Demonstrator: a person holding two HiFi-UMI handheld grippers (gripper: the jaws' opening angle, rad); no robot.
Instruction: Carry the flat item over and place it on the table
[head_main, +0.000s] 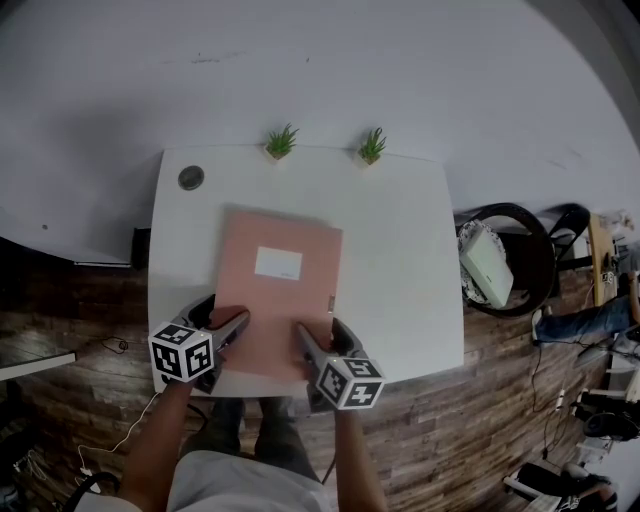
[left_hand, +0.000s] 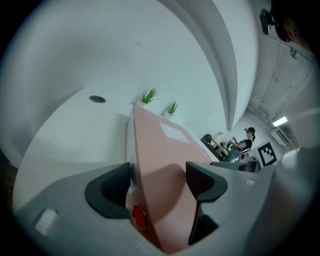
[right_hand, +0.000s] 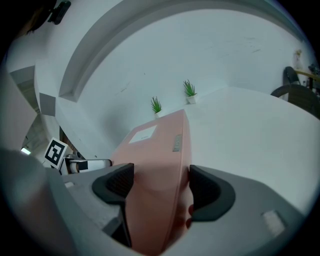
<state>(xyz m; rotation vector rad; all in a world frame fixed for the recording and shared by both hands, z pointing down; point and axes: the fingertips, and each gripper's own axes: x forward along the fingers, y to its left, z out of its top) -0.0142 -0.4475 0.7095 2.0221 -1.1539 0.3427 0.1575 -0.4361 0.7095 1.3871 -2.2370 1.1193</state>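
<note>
**Folder (head_main: 282, 295) gripped at near edge by both grippers, over table (head_main: 400, 250)**

Left gripper (left_hand: 157, 182): jaws closed on near-left part of pink folder, dark pads pressed on either face; right gripper (right_hand: 157, 187): same, jaws clamped on near-right part; the two sit side by side, apart, marker cubes toward the person's forearms. Folder runs lengthwise away from person, white label (head_main: 278, 263) at its centre; it lies over mid-left of white table, near edge close to table's front edge; can't tell if it rests on the top or is just off it. Beyond: two small plants (head_main: 281, 141) (head_main: 372, 146) at far edge by wall; round disc (head_main: 191, 178) in far-left corner. Right of table, dark chair (head_main: 530, 240) w/ pale green item (head_main: 486, 264) on it; wood floor (head_main: 90, 290) around.
</note>
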